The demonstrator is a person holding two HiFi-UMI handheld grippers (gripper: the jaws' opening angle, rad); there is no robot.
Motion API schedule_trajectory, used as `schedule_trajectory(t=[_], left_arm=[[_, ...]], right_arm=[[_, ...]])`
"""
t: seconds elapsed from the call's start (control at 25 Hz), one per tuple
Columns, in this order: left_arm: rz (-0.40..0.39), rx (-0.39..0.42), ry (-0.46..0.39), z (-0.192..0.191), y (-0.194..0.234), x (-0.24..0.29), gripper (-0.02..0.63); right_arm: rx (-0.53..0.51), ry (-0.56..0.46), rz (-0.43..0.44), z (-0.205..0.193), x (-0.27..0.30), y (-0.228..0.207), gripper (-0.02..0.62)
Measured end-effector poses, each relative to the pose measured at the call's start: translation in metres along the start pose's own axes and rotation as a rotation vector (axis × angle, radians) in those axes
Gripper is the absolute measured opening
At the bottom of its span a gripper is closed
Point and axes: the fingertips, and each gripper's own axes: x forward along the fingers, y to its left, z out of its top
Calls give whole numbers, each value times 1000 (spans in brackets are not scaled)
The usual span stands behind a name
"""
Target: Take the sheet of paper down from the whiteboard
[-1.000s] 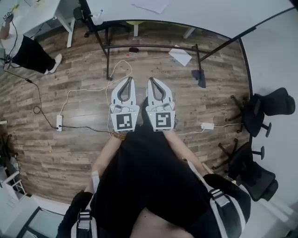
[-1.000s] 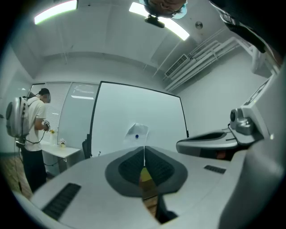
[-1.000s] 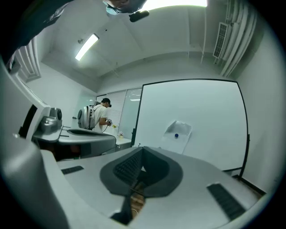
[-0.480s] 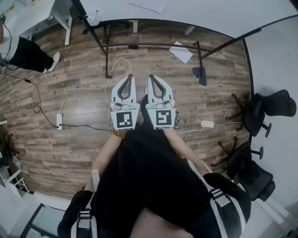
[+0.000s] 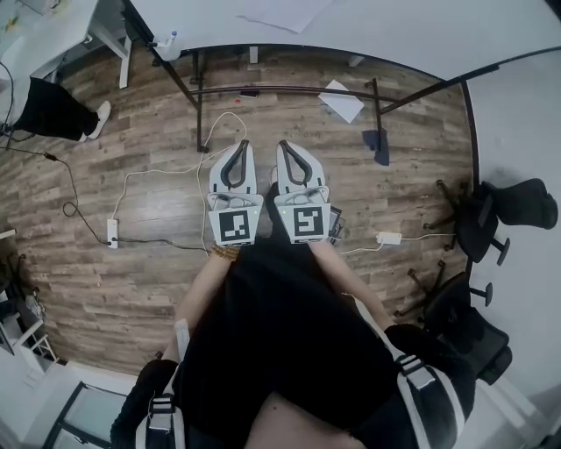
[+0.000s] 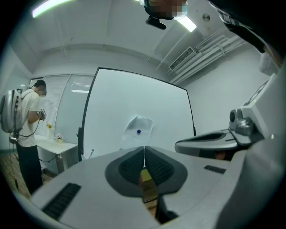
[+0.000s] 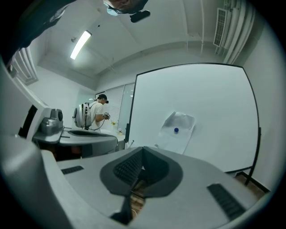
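Note:
A white sheet of paper [image 6: 136,127] hangs on the whiteboard [image 6: 111,103], pinned by a small blue magnet [image 6: 138,132]. The right gripper view shows the same sheet [image 7: 176,136] and magnet [image 7: 176,130] on the board [image 7: 214,98], ahead and well out of reach. From the head view the board [image 5: 394,26] lies along the top, with the sheet [image 5: 280,10] near its edge. My left gripper [image 5: 240,146] and right gripper [image 5: 286,145] are held side by side over the floor, pointing at the board. Both are shut and empty, their pads meeting [image 6: 144,150] [image 7: 142,150].
The whiteboard's black stand [image 5: 203,105] rests on the wood floor, with a loose sheet [image 5: 340,103] lying near it. Cables and a power strip [image 5: 111,231] run at the left. Office chairs [image 5: 504,206] stand at the right. A person with a backpack [image 6: 27,120] works at a white table on the left.
The whiteboard takes up slightly more of the top of the head view, so I have moved toward it. Both grippers keep their side-by-side pose and stay shut.

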Motion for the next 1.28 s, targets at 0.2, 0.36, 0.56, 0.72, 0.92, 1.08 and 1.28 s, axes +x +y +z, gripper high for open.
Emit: schedule_trajectory(t=[0.2, 0.36, 0.56, 0.72, 0.92, 1.08, 1.28], left_arm=[[5, 9, 9, -3, 0, 28, 14], [8, 7, 13, -4, -1, 53, 14], [18, 11, 19, -2, -3, 87, 14], [12, 23, 14, -3, -15, 113, 14], [-3, 49, 26, -9, -29, 147, 14], [-2, 65, 16, -5, -38, 166, 14], [16, 67, 31, -5, -37, 174, 14]], right_arm=[[11, -18, 15, 1, 23, -19, -2], [10, -14, 22, 0, 40, -38, -2], [-9, -10, 41, 1, 61, -63, -2], [-45, -7, 57, -1, 72, -86, -2], [-46, -12, 71, -6, 85, -112, -2], [-25, -26, 58, -8, 94, -136, -2], [-5, -45, 67, -6, 107, -142, -2]])
